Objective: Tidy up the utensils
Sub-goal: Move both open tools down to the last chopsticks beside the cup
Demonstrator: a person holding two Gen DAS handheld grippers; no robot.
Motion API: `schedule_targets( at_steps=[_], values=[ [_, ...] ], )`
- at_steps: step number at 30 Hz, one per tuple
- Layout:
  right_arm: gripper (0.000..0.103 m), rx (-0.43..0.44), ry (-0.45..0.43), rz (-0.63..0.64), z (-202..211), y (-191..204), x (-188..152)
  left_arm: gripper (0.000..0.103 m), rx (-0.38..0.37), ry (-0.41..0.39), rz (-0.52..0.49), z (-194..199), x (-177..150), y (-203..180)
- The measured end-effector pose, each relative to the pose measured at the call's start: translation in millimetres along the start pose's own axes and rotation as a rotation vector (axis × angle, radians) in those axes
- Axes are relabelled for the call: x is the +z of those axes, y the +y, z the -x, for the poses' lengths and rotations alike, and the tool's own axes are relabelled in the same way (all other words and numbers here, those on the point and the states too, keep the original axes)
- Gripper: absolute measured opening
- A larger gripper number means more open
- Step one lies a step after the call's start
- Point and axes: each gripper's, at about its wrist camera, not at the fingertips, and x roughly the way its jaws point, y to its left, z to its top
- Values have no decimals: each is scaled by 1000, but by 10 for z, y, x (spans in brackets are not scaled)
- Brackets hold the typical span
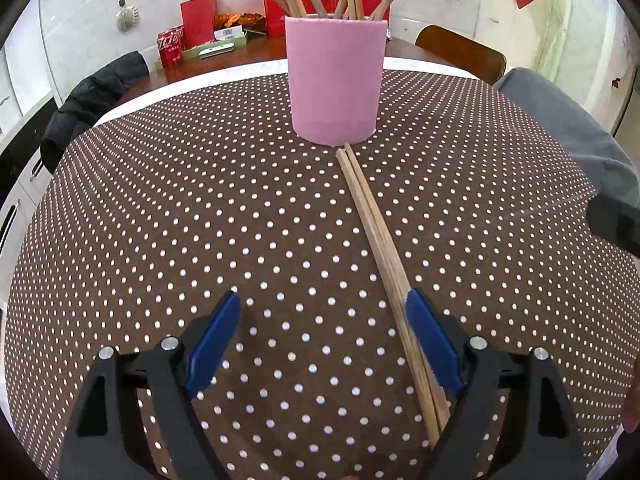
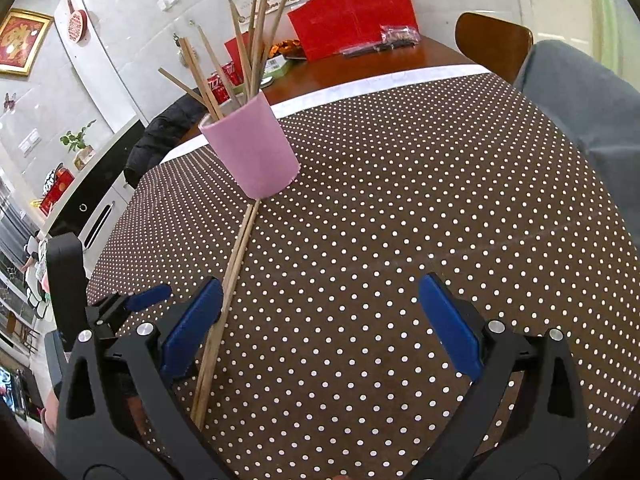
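Note:
A pink cup (image 1: 334, 80) (image 2: 252, 148) stands on the brown dotted tablecloth (image 1: 200, 208) with several wooden chopsticks upright in it. Two more chopsticks (image 1: 376, 236) (image 2: 240, 248) lie flat side by side on the cloth, running from the cup's base toward me. My left gripper (image 1: 322, 300) hangs open low over the cloth, and the pair lies just inside its right finger. My right gripper (image 2: 320, 282) is open too, with the same pair running along its left finger. Nothing is held by either.
Behind the cloth, the wooden table carries a red can (image 1: 170, 46), a red bag (image 2: 352, 12) and small boxes. A wooden chair (image 1: 460, 52) with grey cloth (image 1: 568, 128) stands at the right, and a black jacket (image 1: 92, 96) at the left.

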Motion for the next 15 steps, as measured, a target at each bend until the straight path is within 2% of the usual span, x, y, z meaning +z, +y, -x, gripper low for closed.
schedule_targets(
  at_steps=[4,10,15],
  values=[
    [97,-2,13,13,-39,31,5,84,42,8,-25,-130,128,74],
    [97,-2,56,62,-153,220,-64,85,7,-3,-12,-97,111,292],
    [96,1,151,214,-418,630,-278,85,21,-7,9,-48,32,476]
  ],
)
